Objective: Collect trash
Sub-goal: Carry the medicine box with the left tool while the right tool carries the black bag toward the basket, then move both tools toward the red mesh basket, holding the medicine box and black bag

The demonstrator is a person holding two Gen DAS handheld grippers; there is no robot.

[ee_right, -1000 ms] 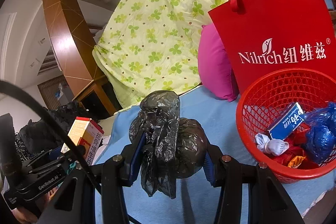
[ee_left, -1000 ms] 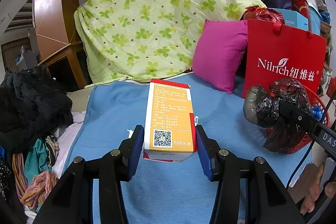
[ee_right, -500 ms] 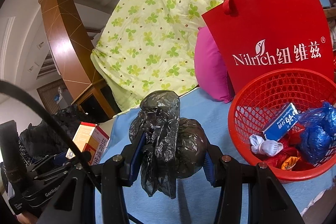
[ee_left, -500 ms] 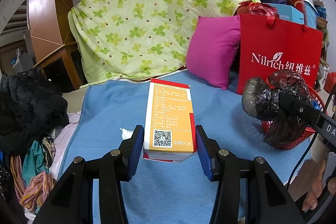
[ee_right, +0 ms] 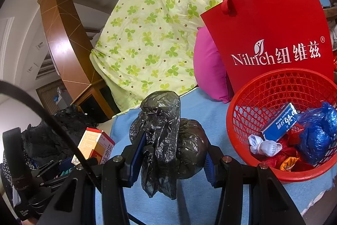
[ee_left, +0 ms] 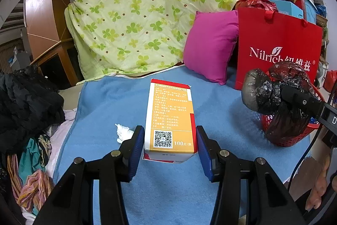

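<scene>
Two pieces of trash are being carried at once. The left tongs (ee_left: pixel 170 146) are gripping the orange medicine box (ee_left: pixel 171 117) by its sides above the blue blanket (ee_left: pixel 109 102), and the right tongs (ee_right: pixel 171 156) are squeezing the black plastic bag (ee_right: pixel 168 140).

Compared with a second ago, the left view is swinging toward the red basket (ee_right: pixel 280 90), and the crumpled white tissue (ee_left: pixel 123 132) is now showing beside the box, lying loose on the blanket. I judge both loads are heading for the basket, with the tissue left to collect.

Room is tight on the far side, where the red paper bag (ee_right: pixel 269 20) is standing right behind the basket and the pink pillow (ee_left: pixel 210 45) is leaning beside it. Open blanket is lying clear between the tongs and the near rim, while the basket is sitting close to the blanket's edge.
</scene>
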